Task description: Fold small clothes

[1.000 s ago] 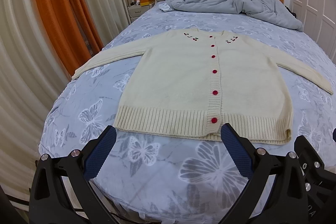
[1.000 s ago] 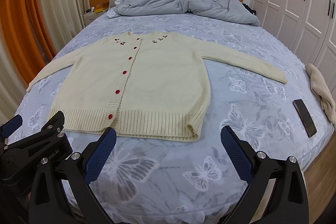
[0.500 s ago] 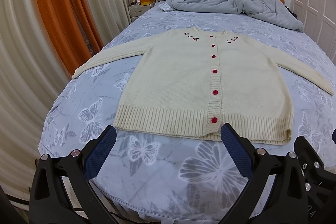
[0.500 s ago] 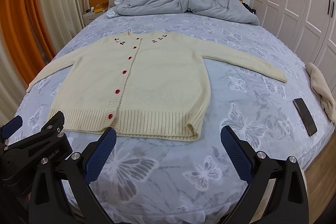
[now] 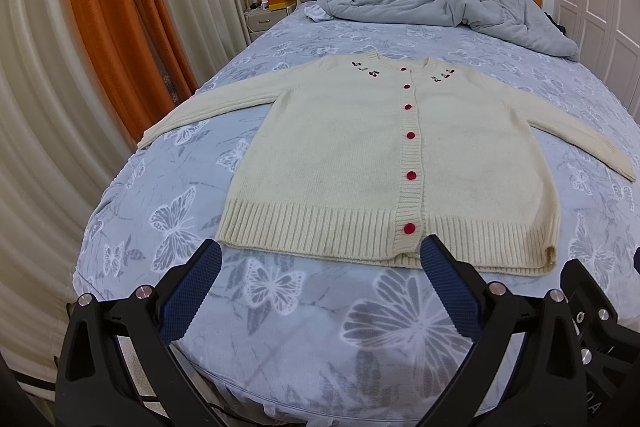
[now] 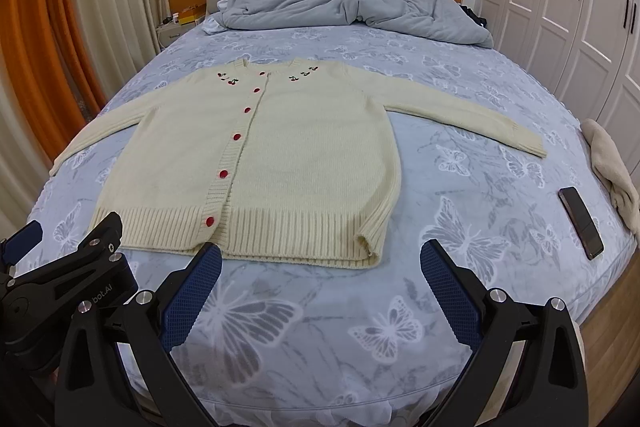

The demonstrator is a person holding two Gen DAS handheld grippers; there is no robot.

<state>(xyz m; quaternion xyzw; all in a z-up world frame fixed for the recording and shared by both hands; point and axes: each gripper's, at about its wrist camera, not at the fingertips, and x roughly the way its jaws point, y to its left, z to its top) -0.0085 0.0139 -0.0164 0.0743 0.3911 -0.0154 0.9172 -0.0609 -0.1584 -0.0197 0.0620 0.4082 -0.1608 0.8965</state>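
No change vs 0.5 s ago: cream cardigan flat on bed, sleeves spread. Left gripper & right gripper both wide open, empty, near hem. Only right view shows phone & beige cloth at bed edge.

Cardigan flat on bed; jaws spread.

Cardigan: hem partly hidden behind the left gripper's right finger. Items on the nightstand are too small to identify. Towel: cut off by the fisheye border. Duvet hides the pillows.
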